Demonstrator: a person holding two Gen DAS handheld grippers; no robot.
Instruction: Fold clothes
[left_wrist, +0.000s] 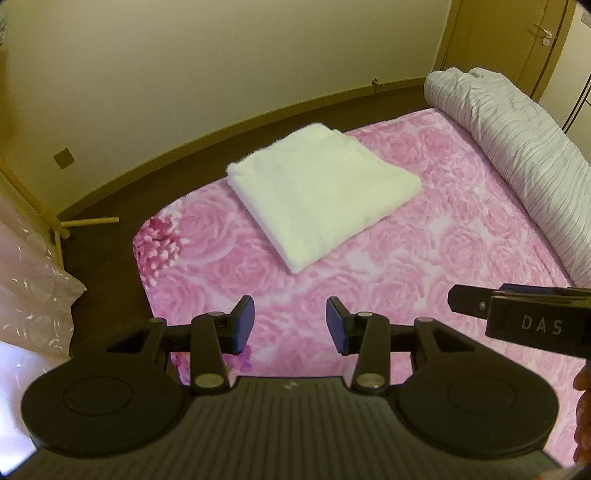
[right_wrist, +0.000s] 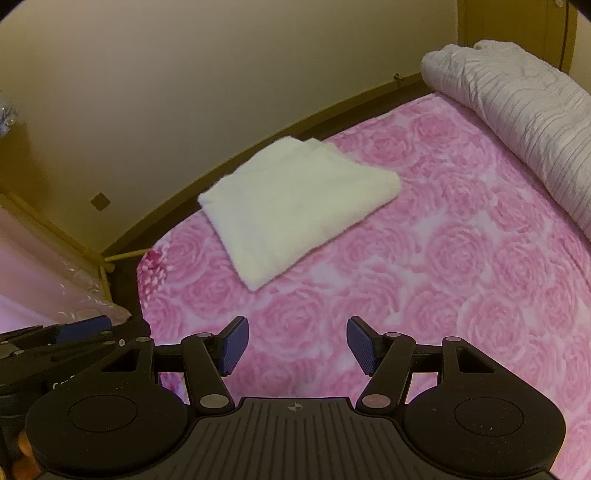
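A white fluffy garment (left_wrist: 317, 192) lies folded into a neat rectangle on the pink rose-patterned bedspread (left_wrist: 424, 258), near the bed's far left corner. It also shows in the right wrist view (right_wrist: 295, 206). My left gripper (left_wrist: 291, 325) is open and empty, held above the bedspread short of the garment. My right gripper (right_wrist: 297, 345) is open and empty too, also short of the garment. The right gripper's side (left_wrist: 524, 317) shows at the right edge of the left wrist view. The left gripper (right_wrist: 74, 332) shows at the left edge of the right wrist view.
A rolled grey ribbed quilt (left_wrist: 517, 155) lies along the bed's right side. A dark floor strip (left_wrist: 110, 229) and a cream wall (left_wrist: 221, 66) lie beyond the bed. A wooden rack with pale cloth (left_wrist: 33, 258) stands at left. A door (left_wrist: 535, 40) is at far right.
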